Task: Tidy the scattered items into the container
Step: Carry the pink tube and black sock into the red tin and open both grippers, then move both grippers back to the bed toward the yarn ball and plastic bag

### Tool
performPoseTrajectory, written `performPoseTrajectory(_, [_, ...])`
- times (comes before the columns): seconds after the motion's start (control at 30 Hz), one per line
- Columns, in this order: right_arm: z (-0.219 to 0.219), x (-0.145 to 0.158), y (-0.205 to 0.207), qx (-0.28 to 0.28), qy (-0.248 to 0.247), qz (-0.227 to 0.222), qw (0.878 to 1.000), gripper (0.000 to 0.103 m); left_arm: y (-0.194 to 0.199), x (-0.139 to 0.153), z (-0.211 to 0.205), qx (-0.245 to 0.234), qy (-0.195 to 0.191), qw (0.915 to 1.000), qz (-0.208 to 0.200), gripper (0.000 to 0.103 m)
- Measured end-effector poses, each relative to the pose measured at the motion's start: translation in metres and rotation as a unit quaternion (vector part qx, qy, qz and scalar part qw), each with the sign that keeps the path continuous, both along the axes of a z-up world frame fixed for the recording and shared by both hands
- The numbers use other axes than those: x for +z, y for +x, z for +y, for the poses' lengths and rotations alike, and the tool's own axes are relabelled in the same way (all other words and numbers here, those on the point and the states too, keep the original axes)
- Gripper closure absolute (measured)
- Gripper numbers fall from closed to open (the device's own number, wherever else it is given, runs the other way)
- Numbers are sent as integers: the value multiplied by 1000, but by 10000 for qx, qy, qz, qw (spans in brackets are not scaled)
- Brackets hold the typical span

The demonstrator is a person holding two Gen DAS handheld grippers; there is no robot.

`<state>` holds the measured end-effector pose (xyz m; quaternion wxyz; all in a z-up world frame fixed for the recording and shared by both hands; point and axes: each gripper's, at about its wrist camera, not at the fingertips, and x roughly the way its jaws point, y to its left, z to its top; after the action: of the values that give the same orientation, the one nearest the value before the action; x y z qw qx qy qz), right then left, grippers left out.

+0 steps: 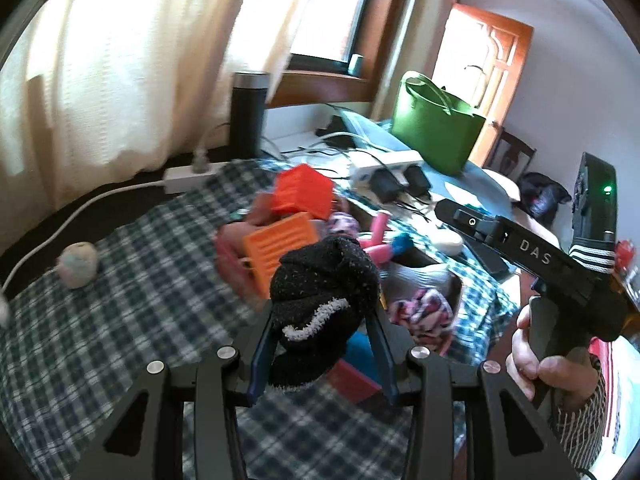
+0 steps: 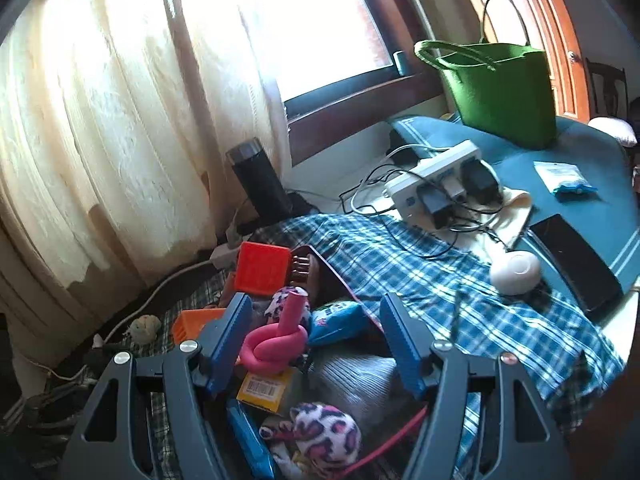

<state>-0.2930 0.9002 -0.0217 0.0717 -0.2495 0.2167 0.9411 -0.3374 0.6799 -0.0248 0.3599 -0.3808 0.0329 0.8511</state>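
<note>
My left gripper [image 1: 320, 320] is shut on a rolled black sock [image 1: 324, 280] with a white trim and holds it above the plaid cloth, just left of the container [image 1: 456, 280]. The container holds a pink leopard sock [image 1: 420, 312], a knotted pink tube [image 2: 276, 344], a blue packet [image 2: 340, 320] and a yellow box [image 2: 264, 392]. My right gripper [image 2: 314, 332] is open and empty over the container; its body [image 1: 520, 248] shows at the right of the left wrist view. Orange plastic crates [image 1: 302, 194] lie beside the container.
A small pale ball of yarn [image 1: 78, 264] lies on the plaid cloth at the left. A black flask [image 1: 248, 112], a white power strip with plugs [image 2: 436, 184], a green bag [image 2: 504, 92], a white round device [image 2: 516, 272] and a dark phone [image 2: 576, 260] stand behind and right.
</note>
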Motion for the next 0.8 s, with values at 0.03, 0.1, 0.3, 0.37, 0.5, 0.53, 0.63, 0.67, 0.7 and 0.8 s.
performPoseTrajectory(0.03, [1,1,4,-20,-9,25,10000,33,2,-1,6,-57,-6,10000,-6,58])
performPoseTrajectory(0.1, [3,3,11,-41,-12,54,10000,33,4,-4,17,-150,-35,9999,-18,58])
performPoseTrajectory(0.3, [9,2,20,-99,-55,60,9999,33,6,-19,45,-408,-145,9990,-102,58])
performPoseTrajectory(0.37, [11,0,22,-125,-96,46,9999,33,4,-26,53,-487,-236,9985,-124,57])
performPoseTrajectory(0.5, [14,-3,24,-160,-151,21,9998,33,-1,-38,57,-480,-329,9978,-317,54])
performPoseTrajectory(0.53, [15,-3,25,-167,-155,17,9997,33,-3,-40,56,-458,-319,9978,-355,49])
performPoseTrajectory(0.63, [15,-3,26,-179,-162,18,9997,33,-5,-38,49,-323,-203,9986,-363,25])
performPoseTrajectory(0.67, [14,-3,26,-176,-164,20,9997,33,-5,-36,46,-281,-146,9989,-347,20])
performPoseTrajectory(0.7, [14,-3,26,-169,-164,26,9997,33,-5,-33,43,-245,-97,9991,-336,20])
performPoseTrajectory(0.8, [11,-1,27,-160,-154,49,9997,33,-5,-29,36,-217,-45,9992,-331,20])
